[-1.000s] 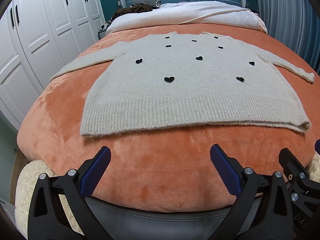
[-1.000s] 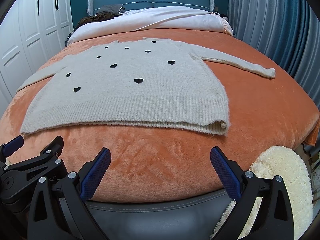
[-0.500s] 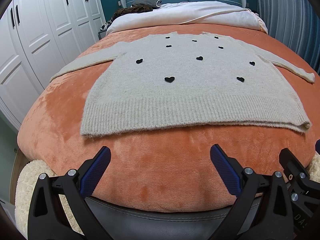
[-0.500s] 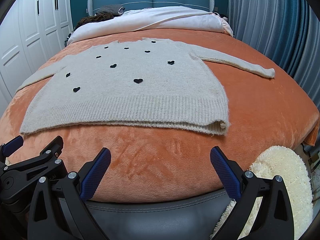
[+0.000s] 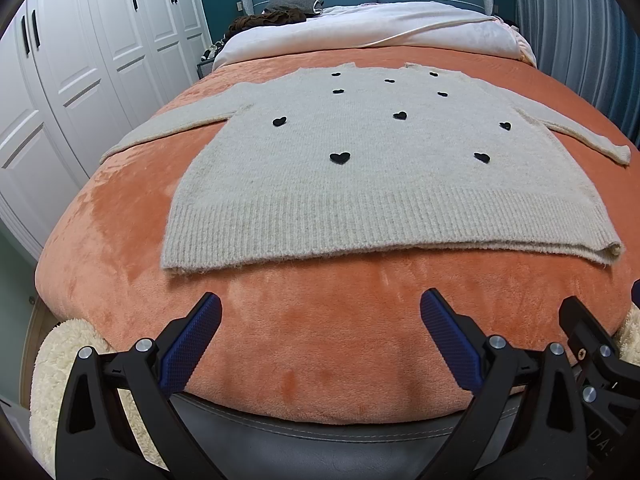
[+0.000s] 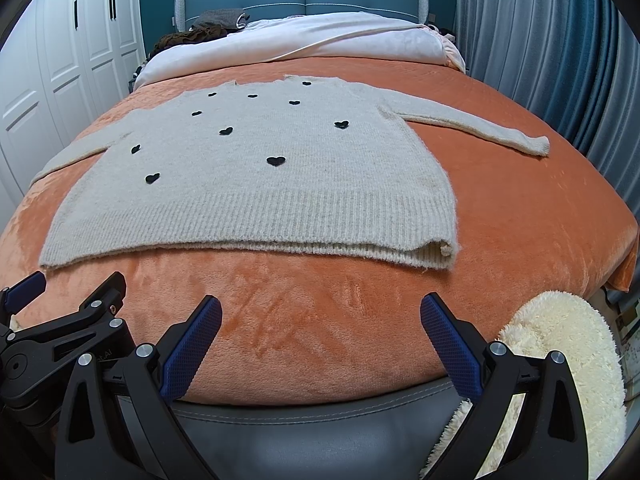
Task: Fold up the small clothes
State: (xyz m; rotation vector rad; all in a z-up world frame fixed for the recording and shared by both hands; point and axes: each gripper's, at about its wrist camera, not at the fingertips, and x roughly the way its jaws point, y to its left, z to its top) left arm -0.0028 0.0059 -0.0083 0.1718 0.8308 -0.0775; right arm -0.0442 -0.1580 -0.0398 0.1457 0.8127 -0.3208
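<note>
A cream knit sweater (image 5: 372, 184) with small black hearts lies flat, face up, on an orange blanket (image 5: 328, 320), both sleeves spread out to the sides. It also shows in the right wrist view (image 6: 256, 196). Its ribbed hem is nearest me. My left gripper (image 5: 320, 312) is open and empty, hovering over the blanket just short of the hem. My right gripper (image 6: 320, 312) is open and empty too, in front of the hem's right half. Each gripper shows at the edge of the other's view.
The bed's dark padded foot edge (image 5: 320, 448) is just below the grippers. White bedding (image 5: 372, 26) and dark clothes (image 5: 276, 16) lie at the headboard. White wardrobes (image 5: 80, 60) stand on the left, blue curtains (image 6: 560, 60) on the right. A cream fluffy rug (image 6: 560, 360) lies beside the bed.
</note>
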